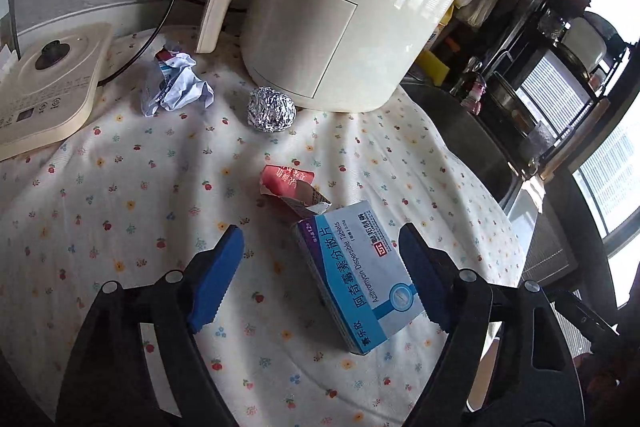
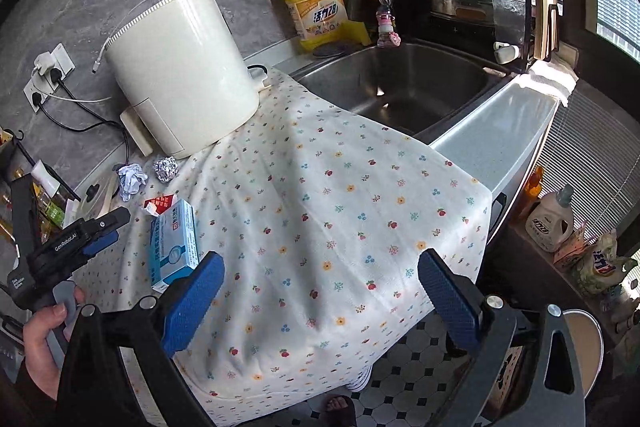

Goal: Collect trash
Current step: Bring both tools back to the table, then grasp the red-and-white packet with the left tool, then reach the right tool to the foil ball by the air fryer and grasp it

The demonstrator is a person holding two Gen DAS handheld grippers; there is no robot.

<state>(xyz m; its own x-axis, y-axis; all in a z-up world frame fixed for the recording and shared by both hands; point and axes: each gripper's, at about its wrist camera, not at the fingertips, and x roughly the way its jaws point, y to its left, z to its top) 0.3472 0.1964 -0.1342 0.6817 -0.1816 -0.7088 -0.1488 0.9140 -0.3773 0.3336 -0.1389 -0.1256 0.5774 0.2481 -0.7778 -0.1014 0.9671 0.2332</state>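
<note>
Left claw (image 1: pixel 320 279) stands open with its blue pads on either side of the pill box (image 1: pixel 360 279) — the right pad looks to sit just at the box's edge, the left pad well clear, so nothing is gripped yet. Beyond the box's far end lies a torn red carton (image 1: pixel 290 183), touching or nearly touching it; farther out sit a foil ball (image 1: pixel 272 109) and a crumpled paper (image 1: pixel 176 83), both near the foot of the cream air fryer (image 1: pixel 340 15). All of it rests on the flowered cloth (image 1: pixel 120 207). Right claw (image 2: pixel 320 301) is open too and empty, hovering over a bare stretch of cloth near the front edge, with the sink (image 2: pixel 400 91) beyond. I judge the step in hand to be the first pickup, the box: the next move calls for centring the left claw so both pads meet the box's long sides, then closing — off-centre, it could push the box aside. Both claws tilt steeply down toward the cloth; in the right view a hand (image 2: pixel 40 335) grips the left tool's handle from below. No bin shows.
</note>
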